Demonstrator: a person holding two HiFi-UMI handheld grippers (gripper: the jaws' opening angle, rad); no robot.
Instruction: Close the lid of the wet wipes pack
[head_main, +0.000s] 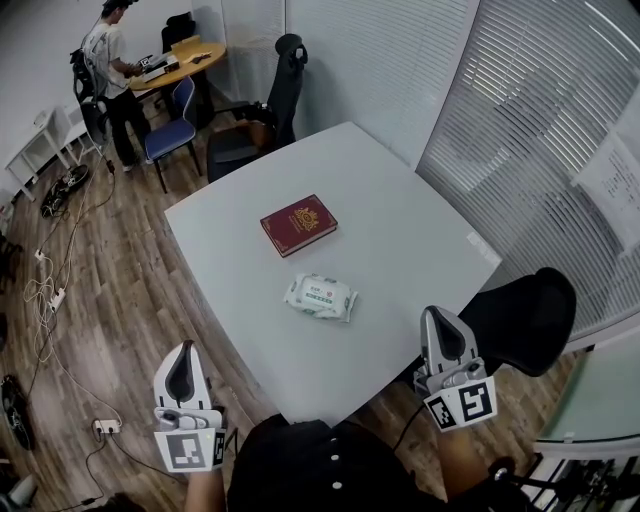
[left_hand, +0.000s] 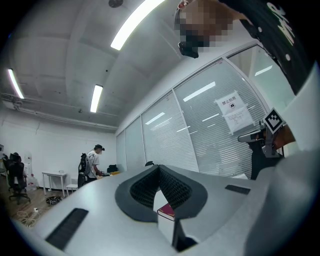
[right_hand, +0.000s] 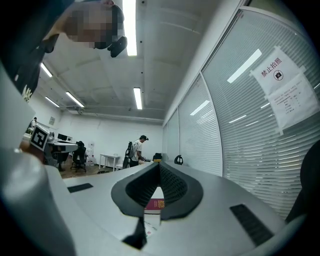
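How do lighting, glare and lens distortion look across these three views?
Head view: even light; the soft white wet wipes pack throws barely any shadow on the white square table, whose edges bow from the wide lens. Left gripper view: heavy fisheye, dark corners, long ceiling strip light blown out. Right gripper view: same fisheye and glare.

The red book (head_main: 298, 224) is being looked down on steeply from high behind the worktop's (head_main: 400, 200) near corner. It is also being sighted level, from low down, by cameras on the left tool (head_main: 183, 352) and right tool (head_main: 440, 318).
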